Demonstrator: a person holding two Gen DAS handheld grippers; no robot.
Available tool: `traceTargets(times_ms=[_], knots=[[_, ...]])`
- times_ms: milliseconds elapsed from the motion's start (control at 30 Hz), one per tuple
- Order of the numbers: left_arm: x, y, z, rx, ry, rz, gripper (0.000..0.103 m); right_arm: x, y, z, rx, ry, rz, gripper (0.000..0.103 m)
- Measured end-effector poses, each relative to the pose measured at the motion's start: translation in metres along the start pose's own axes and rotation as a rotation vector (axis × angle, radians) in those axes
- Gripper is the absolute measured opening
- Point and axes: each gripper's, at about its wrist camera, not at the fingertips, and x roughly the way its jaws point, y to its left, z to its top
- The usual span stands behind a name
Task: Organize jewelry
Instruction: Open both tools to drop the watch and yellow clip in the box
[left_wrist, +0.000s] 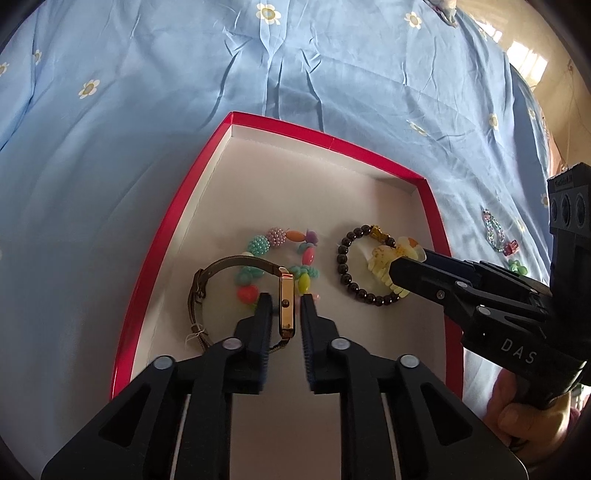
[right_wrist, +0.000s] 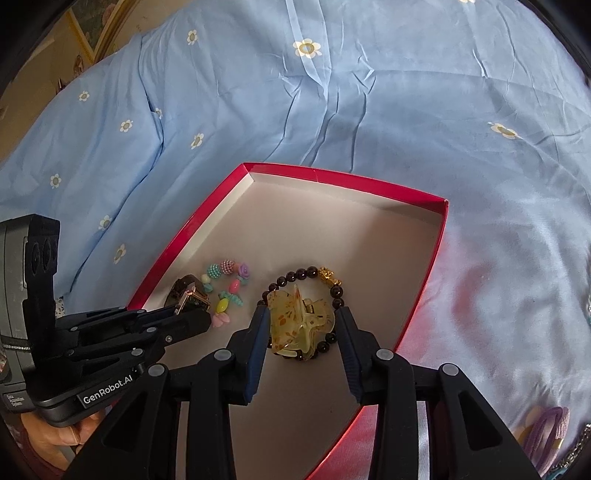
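Red-rimmed shallow box (left_wrist: 207, 177) with pale inner floor, lying on a bed under a blue bedsheet (left_wrist: 147, 92) printed with small white flowers; inside, toward the near left, gold-cased wristwatch (left_wrist: 286, 306) on a mesh band, standing on edge, case between the parted tips of the left gripper (left_wrist: 286, 301); jaws released a little, left tip close against the case, small gap on the other side, contact hard to judge. Just behind the watch, colourful bead bracelet (left_wrist: 280, 254) of pastel berries, flowers and oval beads, partly overlapped by the watch band; to its right, dark round-bead bracelet (left_wrist: 345, 269) with a gold charm, flat on the box floor. Amber-yellow hair claw clip (right_wrist: 299, 325) resting on top of the dark bracelet, within its loop, between the wide-open jaws of the right gripper (right_wrist: 301, 319); fingers (right_wrist: 258, 332) spread to either side of the clip, apparently clear of it, though cannot tell from the left wrist view, where the black tip hides part of the clip. Outside the box, on the sheet to the right, small beaded trinket (left_wrist: 495, 230) with a red piece, green flower-shaped piece (left_wrist: 517, 266) near it; farther right and nearer, purple hair tie (right_wrist: 546, 432) at the frame edge, mostly cut off.
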Motion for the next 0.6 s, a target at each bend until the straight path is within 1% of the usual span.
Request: traceTargets(times_ms=[67, 233, 333, 400, 500, 600], knots=[[-0.002, 0.000, 0.000, -0.001, -0.005, 0.004, 0.020, 0.000, 0.000, 0.001, 0.003, 0.000, -0.001, 0.038], [-0.007, 0.000, -0.001, -0.004, -0.008, 0.004, 0.021, -0.003, -0.002, 0.001, 0.007, -0.002, -0.001, 0.038], [-0.012, 0.000, -0.002, -0.008, -0.015, 0.005, 0.026, -0.005, -0.001, 0.001, 0.010, -0.005, 0.001, 0.038], [-0.018, 0.000, -0.003, -0.014, -0.024, 0.004, 0.026, -0.009, -0.001, 0.000, 0.009, -0.010, 0.004, 0.038], [-0.026, -0.001, -0.004, -0.023, -0.036, -0.001, 0.026, -0.020, 0.000, -0.001, 0.013, -0.026, 0.013, 0.038], [-0.033, -0.004, -0.006, -0.029, -0.047, -0.008, 0.029, -0.034, -0.001, -0.004, 0.022, -0.047, 0.017, 0.039]])
